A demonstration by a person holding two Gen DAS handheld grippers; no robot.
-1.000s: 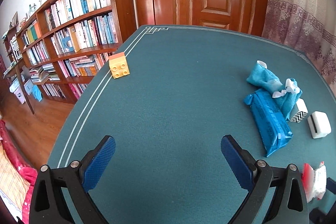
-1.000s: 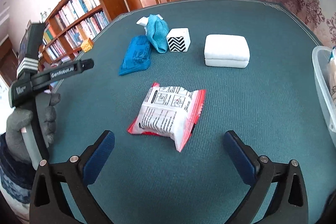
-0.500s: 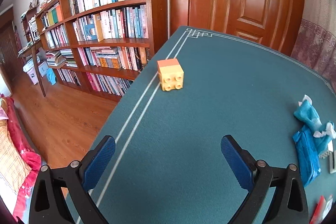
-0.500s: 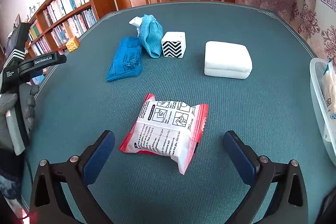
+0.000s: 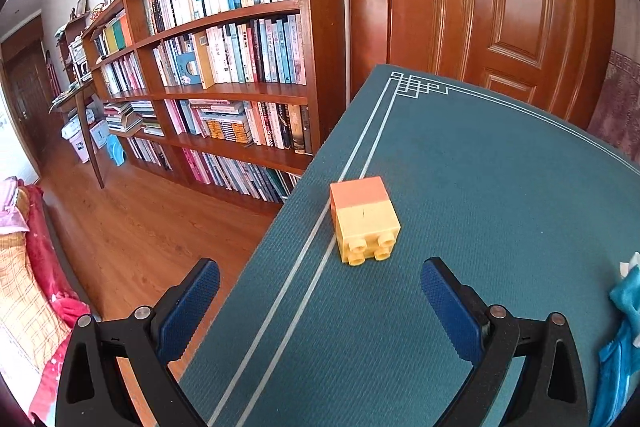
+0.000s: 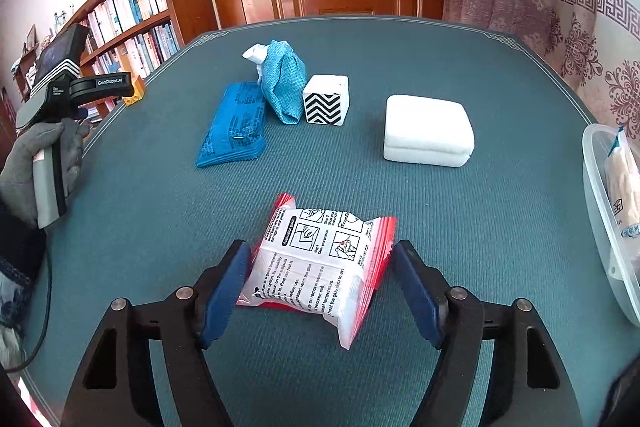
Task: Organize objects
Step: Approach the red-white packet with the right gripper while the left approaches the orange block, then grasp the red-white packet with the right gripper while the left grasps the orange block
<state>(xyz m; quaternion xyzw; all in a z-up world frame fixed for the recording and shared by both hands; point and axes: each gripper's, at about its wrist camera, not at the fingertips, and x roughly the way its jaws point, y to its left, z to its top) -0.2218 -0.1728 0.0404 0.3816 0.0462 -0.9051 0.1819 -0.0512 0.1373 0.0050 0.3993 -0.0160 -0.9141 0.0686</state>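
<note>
Our biggest risk sits with the right gripper (image 6: 320,275): its jaws have just been closing around the red-and-white sachet pack (image 6: 320,263) lying on the green table (image 6: 500,227), left pad touching, right pad just clear, so the soft wrapper could buckle and slip out. Our left gripper (image 5: 320,301), wide open and empty, nears the yellow-and-orange toy brick (image 5: 365,217) by the table's edge; a nudge could knock it off.

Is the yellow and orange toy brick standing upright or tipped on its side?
Tipped: the yellow and orange toy brick shows its studs sideways, toward the camera.
</note>
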